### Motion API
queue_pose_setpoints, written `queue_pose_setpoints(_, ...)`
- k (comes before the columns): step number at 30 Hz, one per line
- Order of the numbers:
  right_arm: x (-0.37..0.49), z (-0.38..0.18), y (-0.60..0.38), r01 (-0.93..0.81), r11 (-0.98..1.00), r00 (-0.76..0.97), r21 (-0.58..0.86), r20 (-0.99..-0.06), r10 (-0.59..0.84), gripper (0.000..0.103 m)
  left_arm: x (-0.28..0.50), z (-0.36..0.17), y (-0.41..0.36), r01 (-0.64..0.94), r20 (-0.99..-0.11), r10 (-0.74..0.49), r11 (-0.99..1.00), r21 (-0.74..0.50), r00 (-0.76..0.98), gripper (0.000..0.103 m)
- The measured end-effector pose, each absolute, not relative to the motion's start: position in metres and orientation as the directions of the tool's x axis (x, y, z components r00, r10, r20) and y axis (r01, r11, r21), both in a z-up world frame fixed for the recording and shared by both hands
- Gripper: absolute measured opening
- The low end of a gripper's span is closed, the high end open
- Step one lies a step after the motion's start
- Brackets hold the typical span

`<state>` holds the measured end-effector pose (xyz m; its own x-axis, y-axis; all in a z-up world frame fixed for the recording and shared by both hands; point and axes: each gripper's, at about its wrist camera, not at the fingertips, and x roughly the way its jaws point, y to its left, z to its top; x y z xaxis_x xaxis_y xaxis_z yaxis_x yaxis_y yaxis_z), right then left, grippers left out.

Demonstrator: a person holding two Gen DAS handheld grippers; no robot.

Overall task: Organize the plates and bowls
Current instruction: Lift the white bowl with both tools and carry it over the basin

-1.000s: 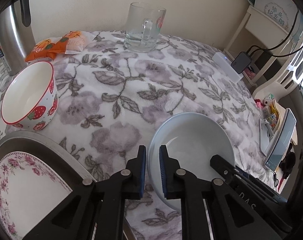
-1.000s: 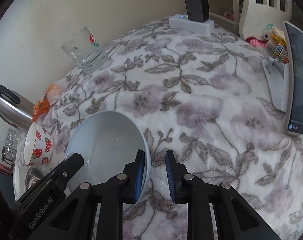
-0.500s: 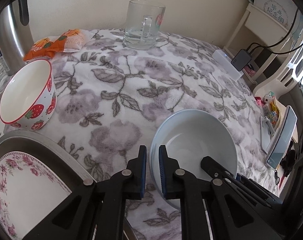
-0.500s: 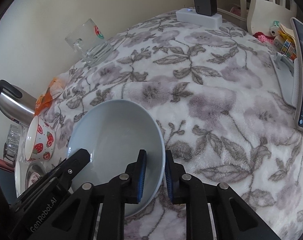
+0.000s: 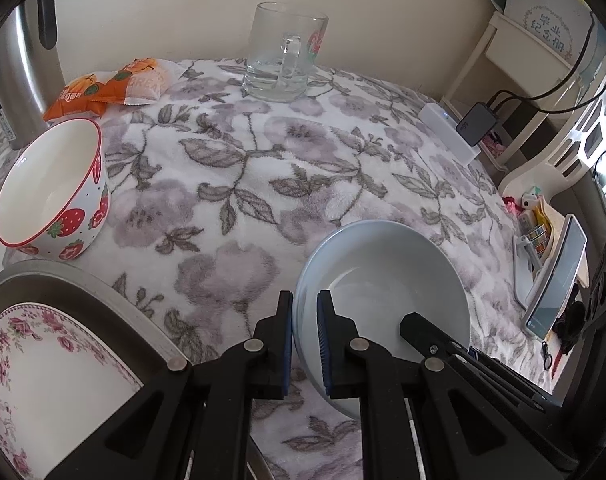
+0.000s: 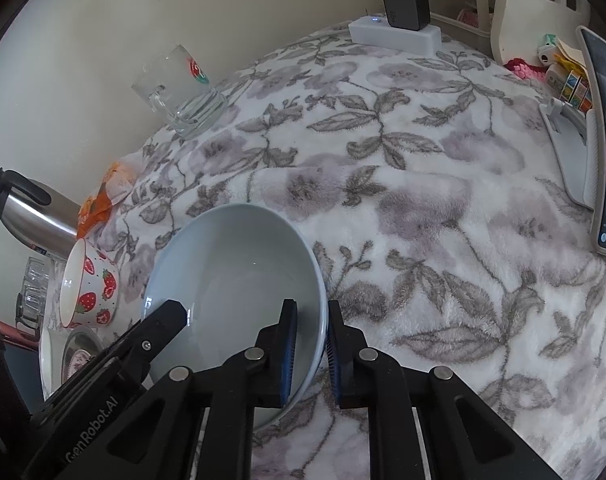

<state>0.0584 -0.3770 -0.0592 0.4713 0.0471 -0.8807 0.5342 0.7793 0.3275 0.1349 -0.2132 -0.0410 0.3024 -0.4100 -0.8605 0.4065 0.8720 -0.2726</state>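
Observation:
A pale blue bowl (image 5: 383, 268) is held over the floral blanket; it also shows in the right wrist view (image 6: 239, 264). My left gripper (image 5: 305, 320) is shut on its left rim. My right gripper (image 6: 313, 328) is shut on its right rim. A white strawberry bowl (image 5: 51, 196) sits to the left, also in the right wrist view (image 6: 89, 288). A floral plate (image 5: 43, 368) lies in a metal dish (image 5: 83, 284) at lower left.
A glass mug (image 5: 285, 64) stands at the back by the wall. Orange snack packets (image 5: 111, 88) and a steel kettle (image 5: 19, 68) are back left. A white power strip (image 6: 395, 34) with charger is at the back right. A tablet on a stand (image 6: 603, 140) is at right.
Both grippers have lifted the blue bowl's rim and carried it slightly up and forward. The right gripper has closed onto the rim. The other items have not moved.

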Motion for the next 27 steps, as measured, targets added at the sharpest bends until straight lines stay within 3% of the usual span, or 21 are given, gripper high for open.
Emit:
queue_pose_setpoints(14, 0.050, 0.017, -0.366, 0.486, 0.798, 0.590, 0.357, -0.807, 0.002, 0.016, 0.130, 0.017, -0.194, 0.423, -0.789, -0.499, 0.840, -0.339, 0.359, 0.012)
queue_pose_setpoints(27, 0.045, 0.085, -0.306, 0.379, 0.846, 0.677, 0.374, -0.736, 0.022, 0.016, 0.116, 0.080, -0.120, 0.366, -0.716, -0.540, 0.837, -0.406, 0.442, 0.012)
